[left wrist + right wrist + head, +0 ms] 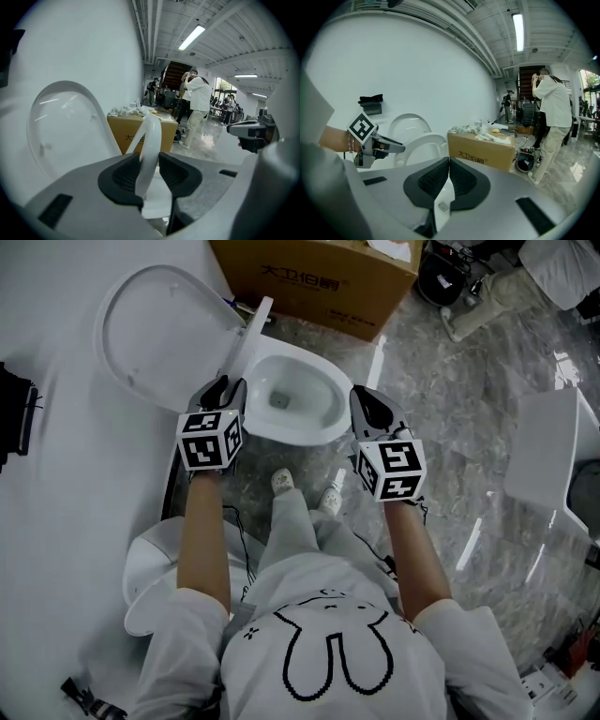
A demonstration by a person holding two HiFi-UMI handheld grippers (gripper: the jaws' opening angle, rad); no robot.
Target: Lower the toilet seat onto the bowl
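The white toilet bowl stands on the floor in front of me, its lid leaning back against the wall. The seat stands up on edge, away from the lid and over the bowl's left side. My left gripper is at the seat's front rim. In the left gripper view the seat rim runs between the jaws of the left gripper; it lies against the left pad, with a slit beside the right pad. My right gripper hangs at the bowl's right side, shut with nothing in it.
A brown cardboard box sits right behind the toilet. A white fixture stands on the floor at my left, another white piece at the right. A person in white stands further off on the marble floor.
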